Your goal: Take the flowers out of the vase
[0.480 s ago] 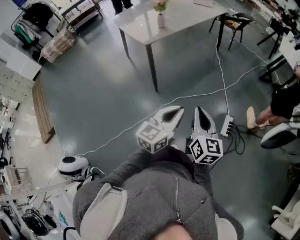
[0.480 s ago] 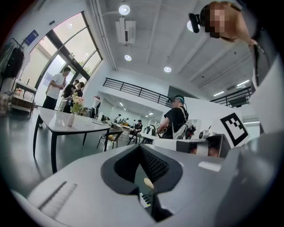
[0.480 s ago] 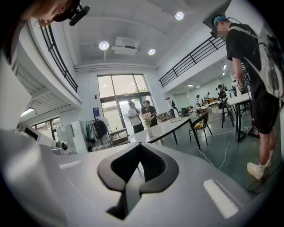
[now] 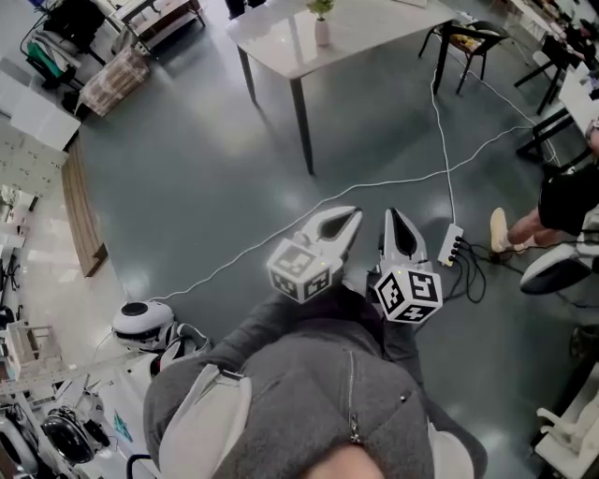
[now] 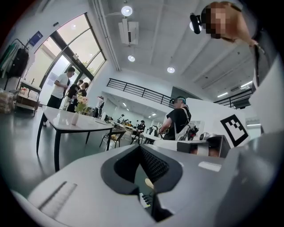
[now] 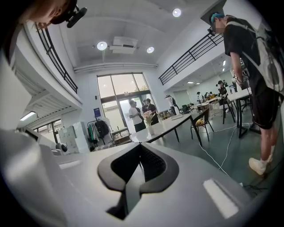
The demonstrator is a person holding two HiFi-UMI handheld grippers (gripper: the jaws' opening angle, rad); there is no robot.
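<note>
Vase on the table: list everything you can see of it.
The vase is small and pale, whitish, with a smooth ceramic-like look, though it is too far off to be sure of the material. It stands upright on the light table, towards one end. The flowers, pale blooms with green leaves, rise from its mouth. Only the table and the flowers touch it; nothing else stands against it. Finer detail is too small to tell.

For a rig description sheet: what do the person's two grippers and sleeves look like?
The left gripper and right gripper match: smooth white tapered shells, with black ribbed pads lining the jaws. Each carries a white cube printed with black square markers, the left cube and the right cube. The sleeves are dark grey, on a grey zipped top.
</note>
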